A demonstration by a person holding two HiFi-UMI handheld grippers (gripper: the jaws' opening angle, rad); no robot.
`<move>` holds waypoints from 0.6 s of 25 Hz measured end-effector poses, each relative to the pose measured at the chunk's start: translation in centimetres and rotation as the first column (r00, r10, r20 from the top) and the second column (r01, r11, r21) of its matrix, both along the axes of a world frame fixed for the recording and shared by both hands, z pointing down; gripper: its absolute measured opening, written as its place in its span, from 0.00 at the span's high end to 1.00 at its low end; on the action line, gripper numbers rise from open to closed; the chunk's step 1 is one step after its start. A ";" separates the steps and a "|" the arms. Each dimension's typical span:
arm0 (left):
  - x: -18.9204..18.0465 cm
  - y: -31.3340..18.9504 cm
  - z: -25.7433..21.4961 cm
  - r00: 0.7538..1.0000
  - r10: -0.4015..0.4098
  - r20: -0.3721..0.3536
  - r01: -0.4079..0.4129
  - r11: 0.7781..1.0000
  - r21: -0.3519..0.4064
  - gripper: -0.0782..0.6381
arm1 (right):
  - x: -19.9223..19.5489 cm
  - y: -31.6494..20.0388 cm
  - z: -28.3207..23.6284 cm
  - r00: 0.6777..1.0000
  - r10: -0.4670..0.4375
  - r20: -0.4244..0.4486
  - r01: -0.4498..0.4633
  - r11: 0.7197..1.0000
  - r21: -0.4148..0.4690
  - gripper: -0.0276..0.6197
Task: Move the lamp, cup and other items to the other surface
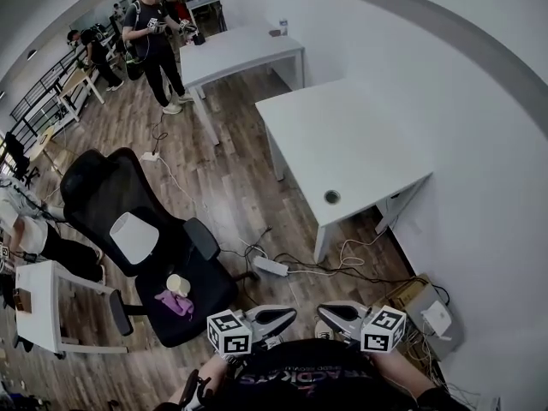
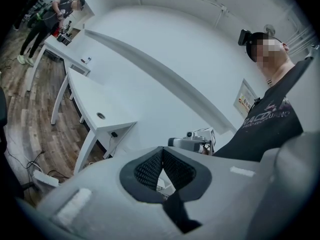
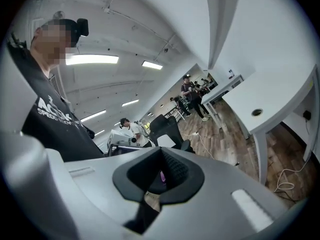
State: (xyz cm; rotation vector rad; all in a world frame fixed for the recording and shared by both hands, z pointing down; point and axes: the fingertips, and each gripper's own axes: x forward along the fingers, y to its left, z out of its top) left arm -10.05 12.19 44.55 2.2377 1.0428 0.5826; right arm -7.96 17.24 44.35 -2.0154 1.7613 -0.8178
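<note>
Jaws shut and empty; lamp, cup and purple item sit on the black chair.
The three lie at lower left, up and left of the left gripper, the nearer one. The right gripper hangs just beside it. Both have jaws pressed together on nothing. The white desk, upper right, carries none of them: they may be bound there, or have come from it.

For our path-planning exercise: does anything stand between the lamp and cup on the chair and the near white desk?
Only the chair's armrest rises between the lamp, the cup and the desk. A power strip lies on the floor, below any lifted path.
</note>
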 end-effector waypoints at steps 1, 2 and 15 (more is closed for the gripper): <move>-0.1 -0.2 -0.1 1.000 -0.001 -0.003 0.001 1.000 -0.003 0.88 | -0.2 -0.2 -0.2 1.000 -0.004 0.000 0.004 1.000 0.013 0.95; -0.2 -0.3 -0.2 1.000 0.001 -0.009 -0.001 1.000 -0.003 0.88 | -0.3 -0.3 -0.2 1.000 -0.006 0.002 0.006 1.000 0.015 0.95; -0.2 -2.8 -0.7 0.998 -0.062 -0.027 0.062 0.998 0.015 0.88 | -0.9 -1.5 -0.4 0.999 -0.035 -0.017 0.033 0.997 -0.063 0.95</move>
